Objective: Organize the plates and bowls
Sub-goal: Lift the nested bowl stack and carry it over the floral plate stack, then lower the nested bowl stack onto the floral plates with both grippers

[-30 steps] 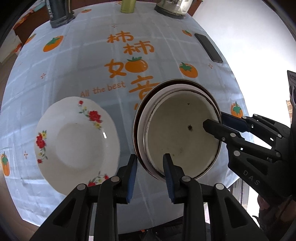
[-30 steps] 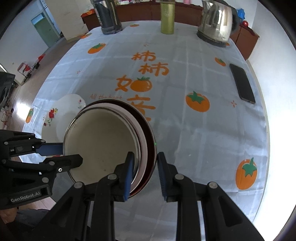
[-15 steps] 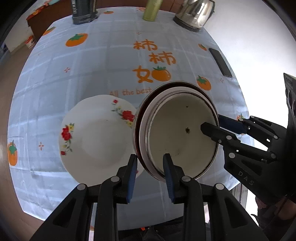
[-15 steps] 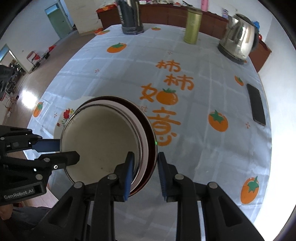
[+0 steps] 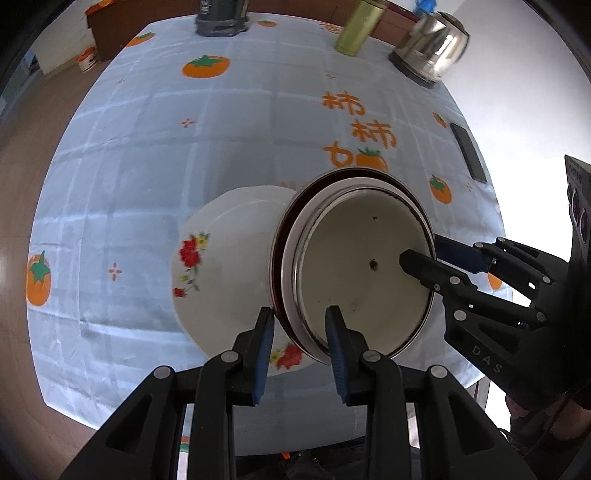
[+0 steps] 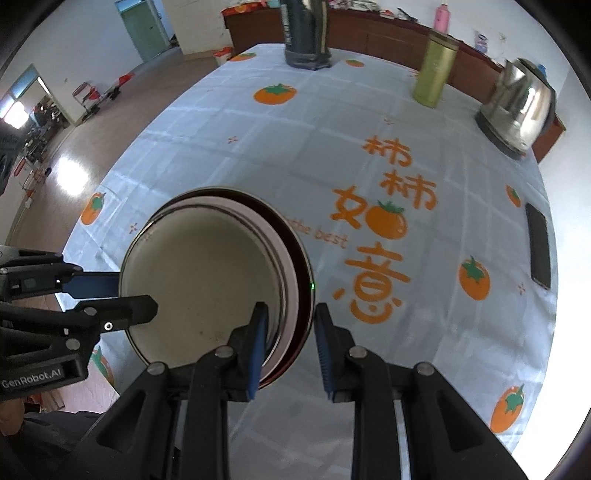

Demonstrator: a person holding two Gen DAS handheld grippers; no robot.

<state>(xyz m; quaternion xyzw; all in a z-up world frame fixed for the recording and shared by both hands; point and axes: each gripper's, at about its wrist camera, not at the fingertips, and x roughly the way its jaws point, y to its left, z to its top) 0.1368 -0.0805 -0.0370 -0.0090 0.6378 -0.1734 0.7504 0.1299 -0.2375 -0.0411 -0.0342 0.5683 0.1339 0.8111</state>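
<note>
Left wrist view, bottom centre: the left gripper (image 5: pixel 300 334) is clamped on the near rim of a stack of bowls (image 5: pixel 364 266), one blue pad outside the dark outer rim, the other inside the cream-coloured bowl. At the right edge of the same frame the right gripper (image 5: pixel 430 254) grips the opposite rim, one black finger lying over the inside and a blue pad beneath. The stack sits at centre right, tilted toward the camera, and overlaps the right side of a white flowered plate (image 5: pixel 225 266) that lies on the surface (image 5: pixel 129 177) at centre. Whether the stack touches the plate cannot be told.

Right wrist view, bottom centre: the right gripper (image 6: pixel 289 334) holds the stack's rim (image 6: pixel 295 280) between narrowly set pads; the left gripper (image 6: pixel 122 295) enters from the left edge, also closed on the rim.

Farther off: a black phone (image 5: pixel 468 152) near the right edge of the cloth-covered surface, then a steel kettle (image 5: pixel 430 50), a green-gold canister (image 5: pixel 360 26) and a dark jug (image 5: pixel 221 14) along the top of the frame.
</note>
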